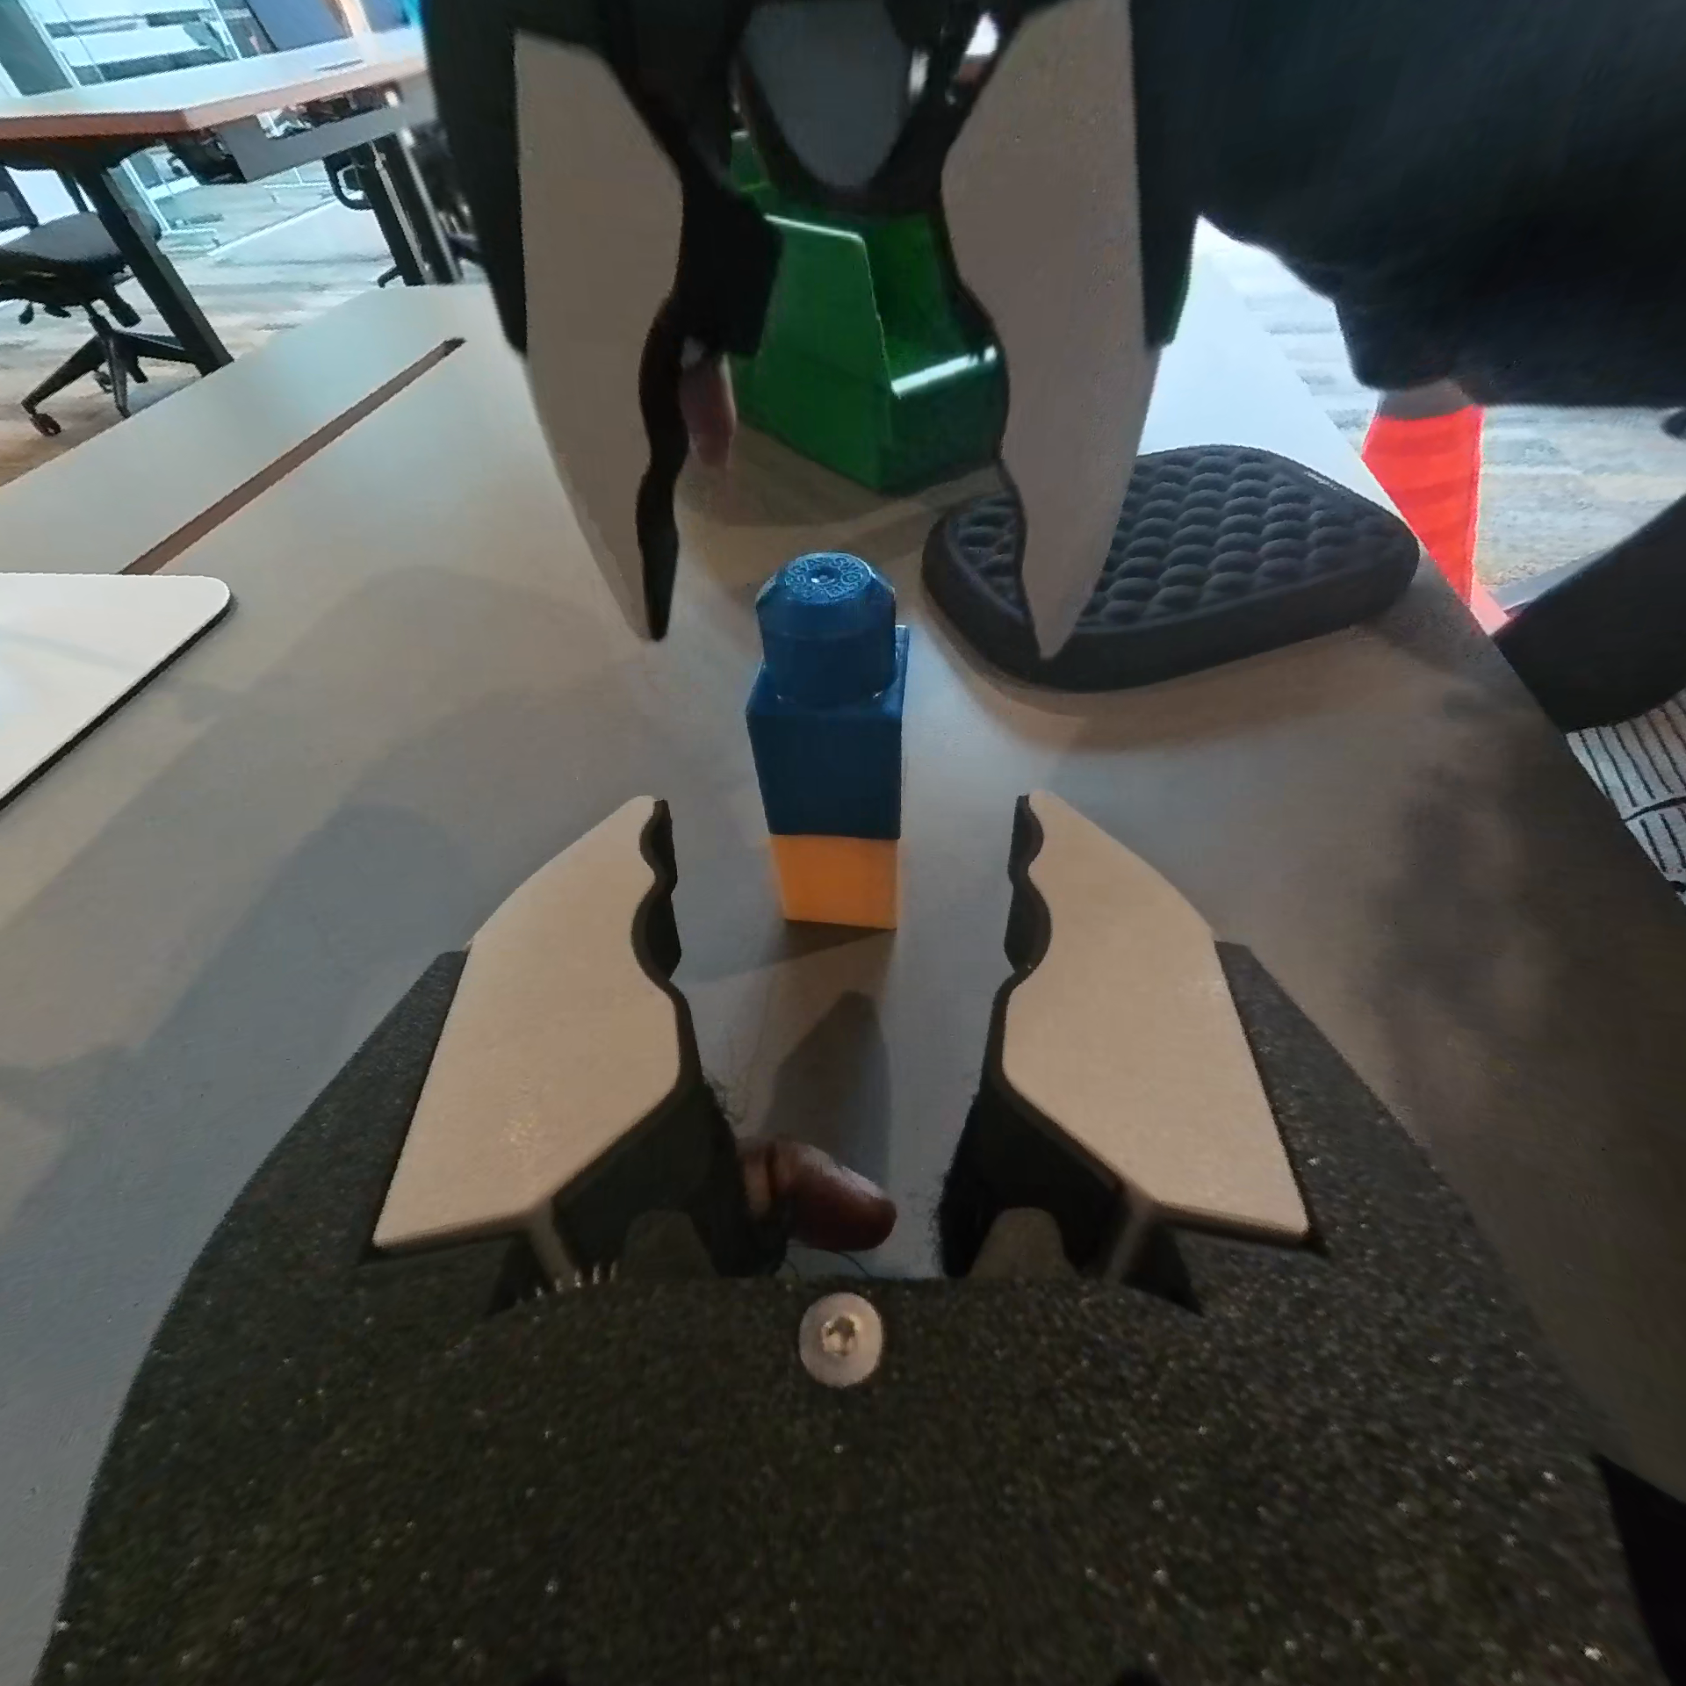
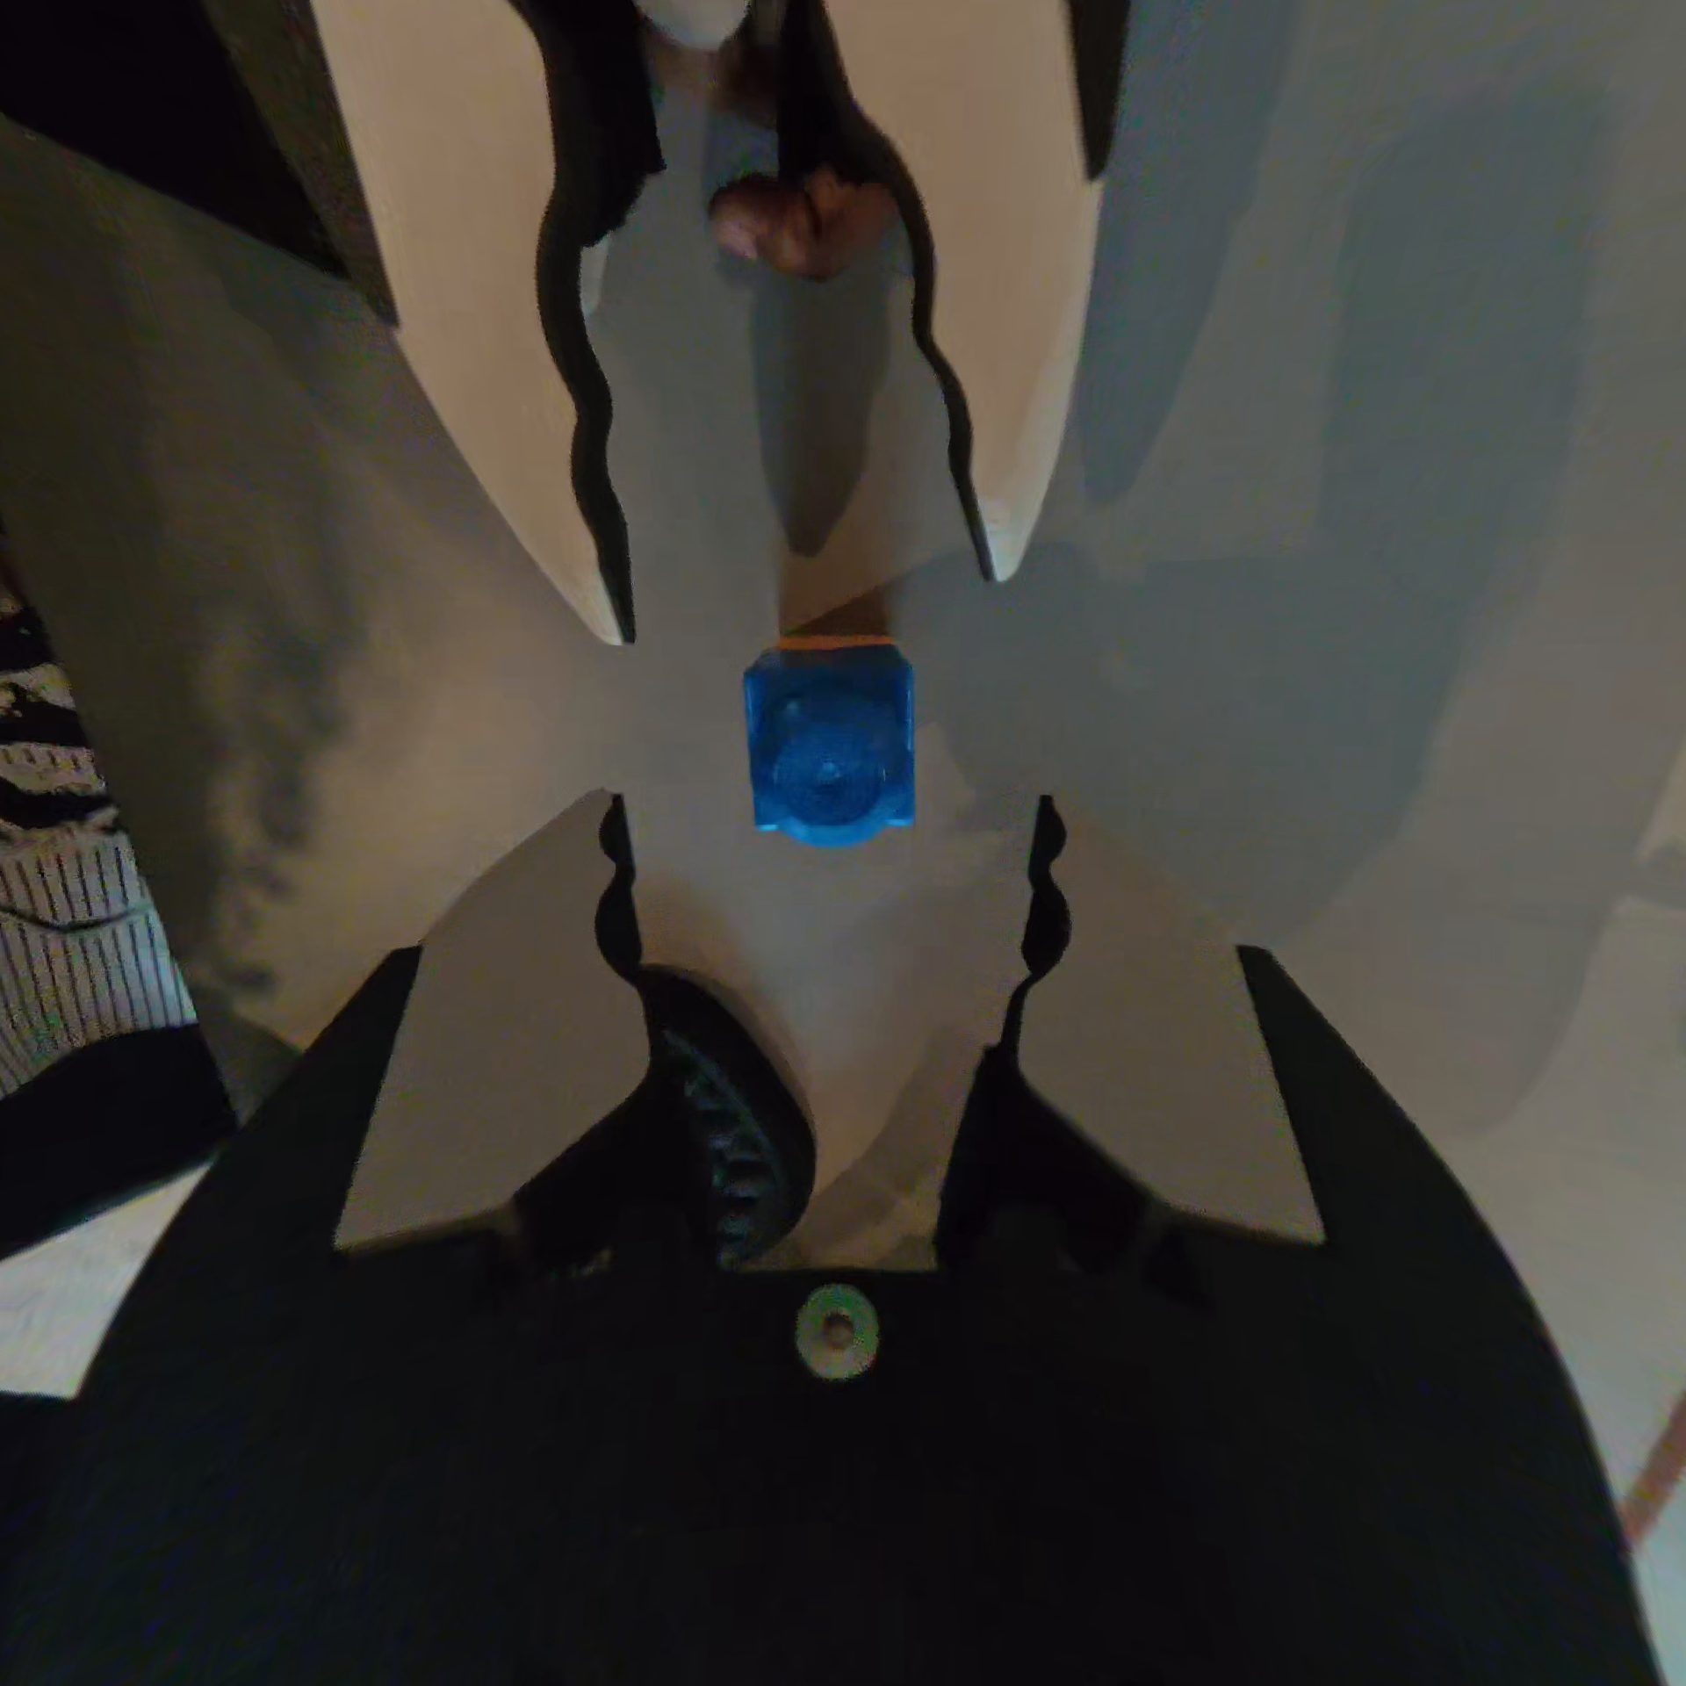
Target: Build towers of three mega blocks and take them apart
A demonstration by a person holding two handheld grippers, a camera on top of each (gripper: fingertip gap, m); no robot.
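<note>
On the grey surface (image 1: 319, 693), seen from the left wrist view, a blue block (image 1: 828, 721) stands pressed onto an orange block (image 1: 837, 880), the pair upright as a two-piece stack with the blue stud on top. The left gripper (image 1: 841, 807) sits low and close in front of the stack, its jaws wide apart and holding nothing; the stack stands just beyond the fingertips, centred in the gap. Opposite, the right gripper (image 1: 848, 639) comes down from above and behind, jaws also spread wide and empty, its tips level with the blue stud on either side without touching it. Behind the stack lie a black honeycomb-textured pad (image 1: 1222, 556) and a green container (image 1: 858, 365) (partly hidden by the right gripper). A white mat (image 1: 82, 657) lies at the left edge, and an office chair (image 1: 73, 283) stands on the floor beyond.

From the right wrist view, looking almost straight down, the blue block (image 2: 828, 744) shows its round stud, with a sliver of the orange block (image 2: 830, 644) peeking out at its far edge. The right gripper (image 2: 828, 803) has its jaws wide and empty, the block just ahead of the tips. The left gripper (image 2: 812, 607) enters from the top, jaws equally wide, clear of the stack. The black pad (image 2: 730, 1122) shows between the right fingers.
</note>
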